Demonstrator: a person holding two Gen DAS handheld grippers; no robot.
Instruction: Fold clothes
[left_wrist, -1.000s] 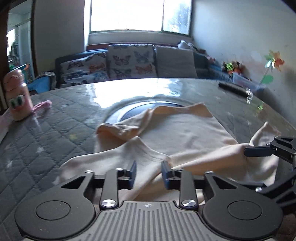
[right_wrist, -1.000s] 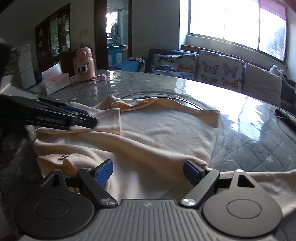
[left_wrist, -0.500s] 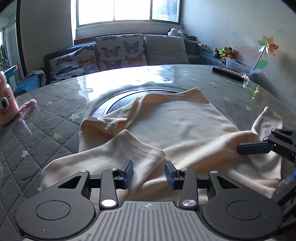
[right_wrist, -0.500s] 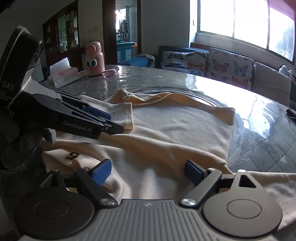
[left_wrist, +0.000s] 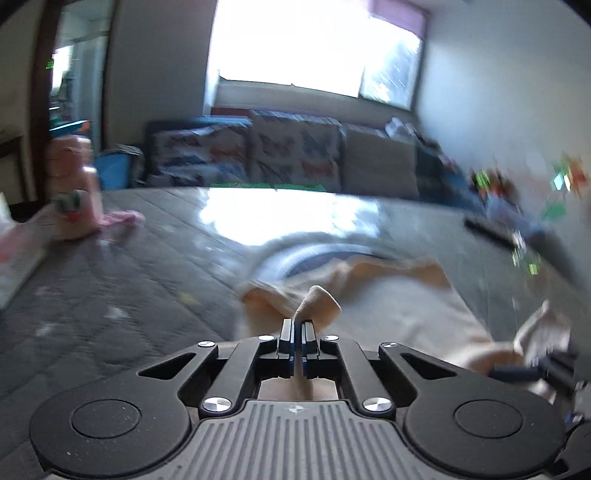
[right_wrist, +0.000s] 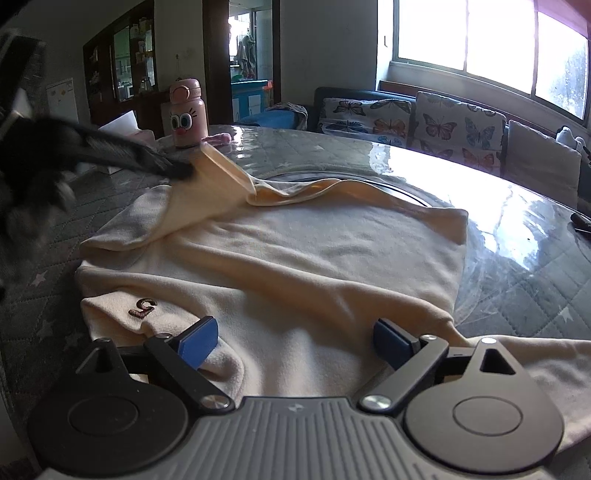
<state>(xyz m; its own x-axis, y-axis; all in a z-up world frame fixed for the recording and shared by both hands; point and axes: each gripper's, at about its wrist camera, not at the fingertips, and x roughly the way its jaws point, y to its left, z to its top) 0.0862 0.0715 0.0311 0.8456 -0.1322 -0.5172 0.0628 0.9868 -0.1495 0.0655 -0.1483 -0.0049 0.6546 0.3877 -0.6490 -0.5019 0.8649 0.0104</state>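
A cream sweatshirt (right_wrist: 314, 266) lies spread on the round quilted table (right_wrist: 535, 295). My left gripper (left_wrist: 296, 332) is shut on a sleeve (left_wrist: 318, 301) of it and holds the sleeve lifted; in the right wrist view it shows blurred at the left (right_wrist: 173, 168), pulling the sleeve (right_wrist: 221, 166) up and away. My right gripper (right_wrist: 295, 338) is open, low over the near edge of the sweatshirt, with a small embroidered mark (right_wrist: 142, 307) beside its left finger. The sweatshirt body shows in the left wrist view (left_wrist: 406, 306).
A pink cartoon bottle (right_wrist: 185, 112) and a tissue box (right_wrist: 125, 127) stand at the table's far left. A dark remote (left_wrist: 487, 230) lies at the far right. A sofa with butterfly cushions (right_wrist: 424, 118) stands behind the table under the window.
My left gripper has shut on the sleeve and lifted it up and to the left; its view is blurred by motion. My right gripper stays open over the near edge.
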